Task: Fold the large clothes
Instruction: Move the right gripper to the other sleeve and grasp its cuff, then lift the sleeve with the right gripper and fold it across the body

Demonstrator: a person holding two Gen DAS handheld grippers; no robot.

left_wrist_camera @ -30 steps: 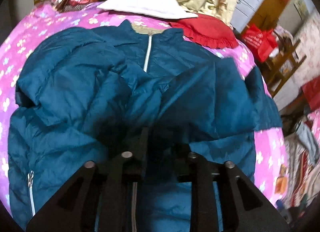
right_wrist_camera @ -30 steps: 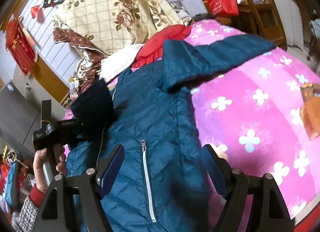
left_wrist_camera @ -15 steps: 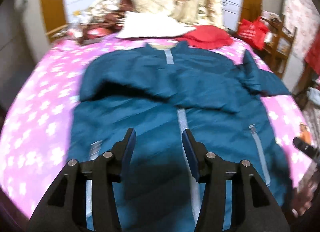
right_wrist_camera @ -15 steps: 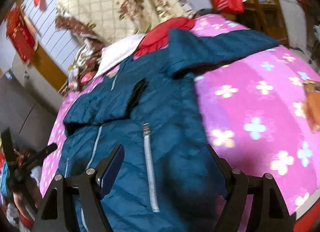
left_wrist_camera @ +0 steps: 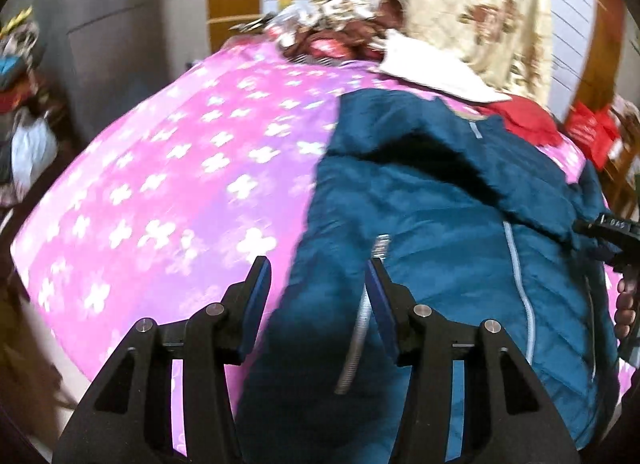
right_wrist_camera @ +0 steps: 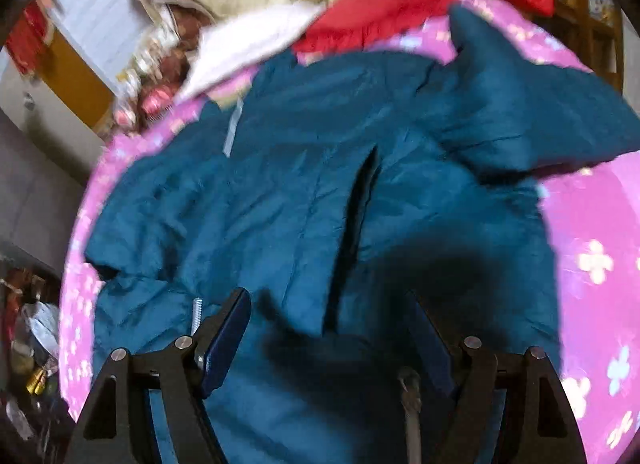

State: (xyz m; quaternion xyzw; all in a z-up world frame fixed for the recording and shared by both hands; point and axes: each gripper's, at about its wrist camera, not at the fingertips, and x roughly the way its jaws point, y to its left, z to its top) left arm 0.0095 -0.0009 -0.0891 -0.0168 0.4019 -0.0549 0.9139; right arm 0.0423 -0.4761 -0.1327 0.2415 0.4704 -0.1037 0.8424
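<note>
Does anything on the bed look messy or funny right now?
Yes. The blue jacket isn't flat: one sleeve sticks out sideways over the pink blanket, while the other sleeve is folded across the chest. Behind it, a white pillow and a red cushion sit in a jumbled pile.

Left wrist view: looks steeply down and forward from close above the bed [left_wrist_camera: 168, 183], the jacket [left_wrist_camera: 440, 223] filling lower right of frame. Right wrist view: likewise close and steeply downward, the jacket [right_wrist_camera: 300, 183] filling centre of frame. Shared: jacket, bed, the white pillow [left_wrist_camera: 432, 67] and red cloth [right_wrist_camera: 372, 19] beyond.
</note>
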